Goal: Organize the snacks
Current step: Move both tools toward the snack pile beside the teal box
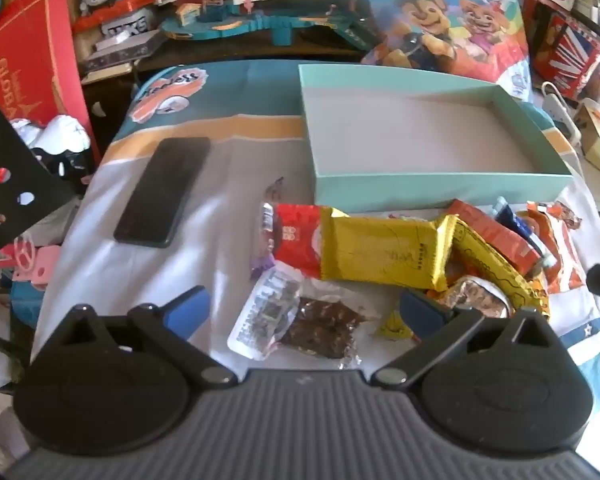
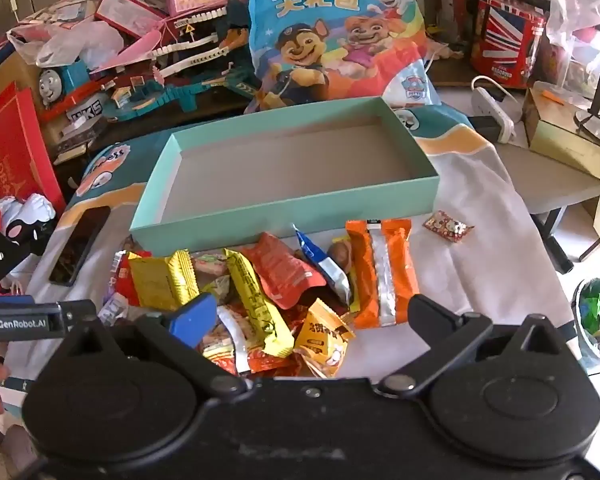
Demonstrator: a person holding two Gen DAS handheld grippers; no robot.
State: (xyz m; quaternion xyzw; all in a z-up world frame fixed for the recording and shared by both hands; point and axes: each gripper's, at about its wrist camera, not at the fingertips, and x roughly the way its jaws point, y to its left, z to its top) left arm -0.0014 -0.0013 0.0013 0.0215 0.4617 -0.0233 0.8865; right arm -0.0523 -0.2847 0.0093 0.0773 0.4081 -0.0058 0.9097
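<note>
Left gripper [image 1: 304, 312]: jaws spread wide, nothing held, hovering low over the near edge of the snack pile. Between the fingers, on the cloth [image 1: 204, 240]: clear packet [image 1: 300, 320] with dark brown contents, lying flat. Just beyond: long yellow pack [image 1: 384, 252] overlapping a red pack [image 1: 300, 240], both flat, running left to right.

Right gripper [image 2: 312, 316]: jaws likewise wide apart, empty, poised above the pile [image 2: 268, 292]. Between the fingers: small orange sachet [image 2: 324, 340], narrow yellow bar [image 2: 256, 304], red-and-white wrappers underneath. Further out: red pouch [image 2: 284, 272], blue-and-silver wrapper [image 2: 320, 264], large orange pack [image 2: 384, 276] with a silver seam, lying at the pile's right edge.

Apart from the pile, to the right on the cloth: one small red candy [image 2: 448, 226].

Behind the pile: shallow mint-green box [image 2: 284, 212], open, grey inside, near wall just beside the snacks.

Left of box: black phone [image 2: 80, 246], face up on the cloth.

Behind box: cartoon-dog bag [image 2: 336, 36], upright. Further left: toy train [image 2: 60, 78] and track set [image 2: 188, 76] among clutter. Far right: red flag tin [image 2: 508, 44].
</note>
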